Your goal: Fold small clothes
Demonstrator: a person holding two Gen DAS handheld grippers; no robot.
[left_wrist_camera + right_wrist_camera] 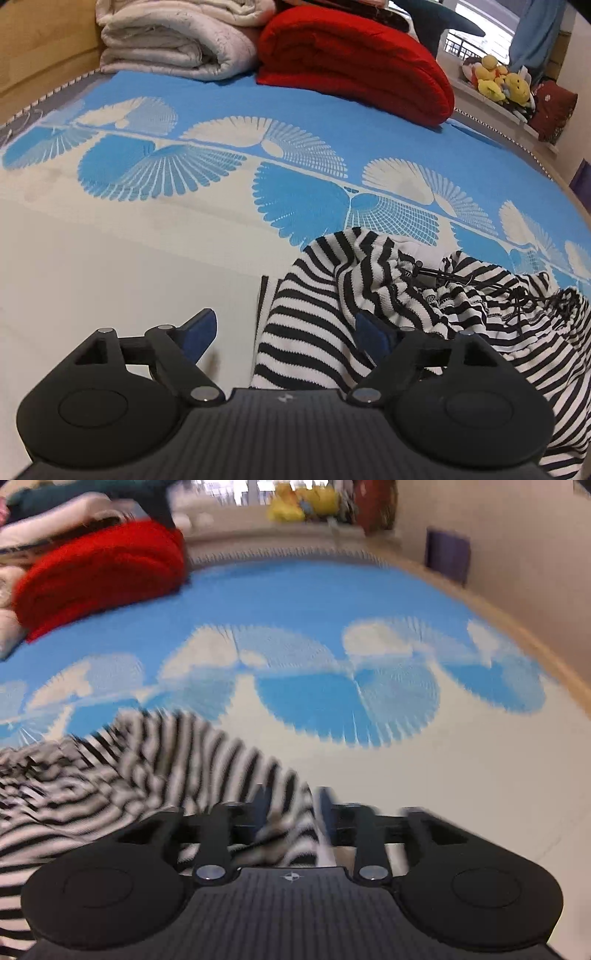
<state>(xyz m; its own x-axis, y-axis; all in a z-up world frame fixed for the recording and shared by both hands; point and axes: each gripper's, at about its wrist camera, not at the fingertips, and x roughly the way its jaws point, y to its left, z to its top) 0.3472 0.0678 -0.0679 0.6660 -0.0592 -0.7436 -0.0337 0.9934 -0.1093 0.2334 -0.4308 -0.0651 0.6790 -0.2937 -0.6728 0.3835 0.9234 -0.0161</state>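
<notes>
A black-and-white striped knit garment (pixel 369 295) lies crumpled on the bed, with a black drawstring showing at its waistband. My left gripper (pixel 284 332) is open wide; its left finger (pixel 199 328) is over bare sheet and its right finger is partly buried in the striped cloth. In the blurred right wrist view my right gripper (pixel 291 812) is shut on an edge of the striped garment (pixel 147 775), which trails away to the left.
The bed has a blue and white fan-patterned sheet (pixel 221 166). A folded red blanket (pixel 351 62) and white blankets (pixel 173 40) sit at the far end. Yellow plush toys (pixel 498 77) lie on a ledge. A wall (pixel 517 554) runs along the bed's right side.
</notes>
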